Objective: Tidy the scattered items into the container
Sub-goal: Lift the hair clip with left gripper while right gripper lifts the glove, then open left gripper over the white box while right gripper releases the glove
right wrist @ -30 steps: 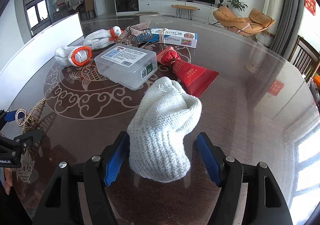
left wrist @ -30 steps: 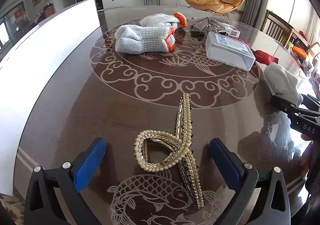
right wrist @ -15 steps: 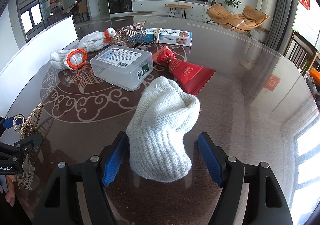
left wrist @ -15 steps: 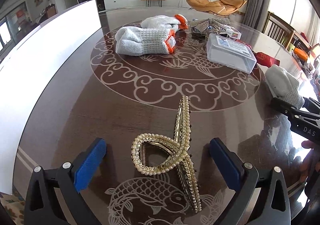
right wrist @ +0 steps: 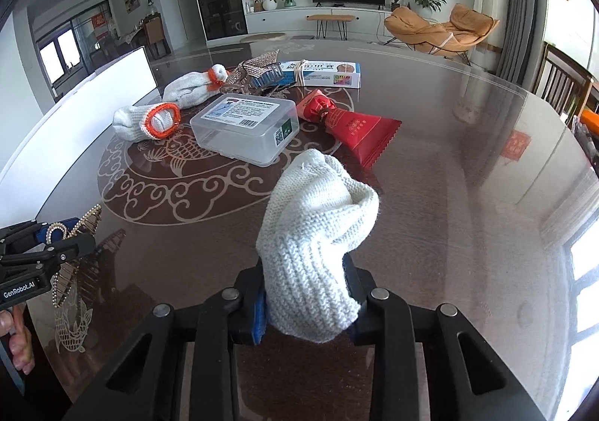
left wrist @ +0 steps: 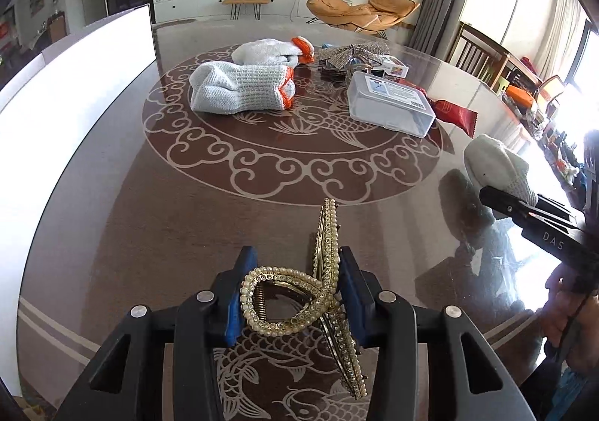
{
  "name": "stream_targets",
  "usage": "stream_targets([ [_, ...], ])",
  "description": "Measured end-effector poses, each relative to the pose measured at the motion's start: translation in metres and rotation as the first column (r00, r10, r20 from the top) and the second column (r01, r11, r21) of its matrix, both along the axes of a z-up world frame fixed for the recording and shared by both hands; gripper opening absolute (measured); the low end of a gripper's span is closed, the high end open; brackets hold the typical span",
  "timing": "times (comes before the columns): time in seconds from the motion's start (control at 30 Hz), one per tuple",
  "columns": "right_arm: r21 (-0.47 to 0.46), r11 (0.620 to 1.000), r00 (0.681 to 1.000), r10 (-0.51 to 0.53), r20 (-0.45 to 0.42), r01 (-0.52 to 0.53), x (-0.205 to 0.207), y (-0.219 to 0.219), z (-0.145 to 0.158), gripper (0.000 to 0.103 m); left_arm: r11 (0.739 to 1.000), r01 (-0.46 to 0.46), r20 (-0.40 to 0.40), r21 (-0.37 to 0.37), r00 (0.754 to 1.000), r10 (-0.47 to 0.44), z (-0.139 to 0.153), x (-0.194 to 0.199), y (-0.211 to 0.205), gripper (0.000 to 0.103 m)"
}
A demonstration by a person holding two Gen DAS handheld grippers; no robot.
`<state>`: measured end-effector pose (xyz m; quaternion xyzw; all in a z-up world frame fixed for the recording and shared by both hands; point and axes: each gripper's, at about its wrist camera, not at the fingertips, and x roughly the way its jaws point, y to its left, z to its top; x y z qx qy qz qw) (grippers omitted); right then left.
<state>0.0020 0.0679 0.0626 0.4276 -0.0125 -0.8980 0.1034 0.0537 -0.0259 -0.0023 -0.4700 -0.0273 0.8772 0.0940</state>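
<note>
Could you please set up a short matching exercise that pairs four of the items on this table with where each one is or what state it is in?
Things:
1. pearl hair claw
2. plain white knitted glove
3. clear plastic box
4. red packet

States:
A. lying on the table just right of the box
B. clamped in the right tongs
C. clamped in the left tongs
D. lid shut, with a printed label on top

Pairs: 1-C, 2-B, 3-D, 4-A

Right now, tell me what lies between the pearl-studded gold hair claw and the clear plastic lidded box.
Only bare patterned tabletop separates the hair claw from the plastic box, seen in the left wrist view.
</note>
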Motion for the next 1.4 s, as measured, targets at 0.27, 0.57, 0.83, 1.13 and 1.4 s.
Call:
stream_targets([
  [0.27,-0.136,0.989,0.998,0.062,0.018,-0.059,0.056,-0.033,0.003,0.031,0.995,0.053,0.032,0.083,0.998,-0.056,0.0,0.021,0.002,0.044],
  [0.57,-0.091,0.956,0.96,0.28,0.017,-0.278,0.061,-0.114,0.02,0.031,0.982,-0.052,-0.029,0.181,0.998,0.058,0.045,0.042,-0.06,0.044],
  [0.83,-0.056,0.862,0.864,0.502,-0.041,-0.503,0.038,-0.216,0.064,0.031,0.947,-0.247,-0.11,0.204,0.956,0.273,0.092,0.068,-0.169,0.044],
  [1.13,-0.076,0.677,0.679,0.716,-0.159,-0.732,0.019,-0.367,0.149,0.031,0.857,-0.504,-0.179,0.106,0.838,0.515,0.134,0.071,-0.323,0.044],
  [1.4,-0.163,0.564,0.562,0.825,0.06,-0.81,-0.013,-0.5,0.11,0.031,0.793,-0.609,-0.06,0.023,0.791,0.609,0.1,0.04,-0.406,0.043],
])
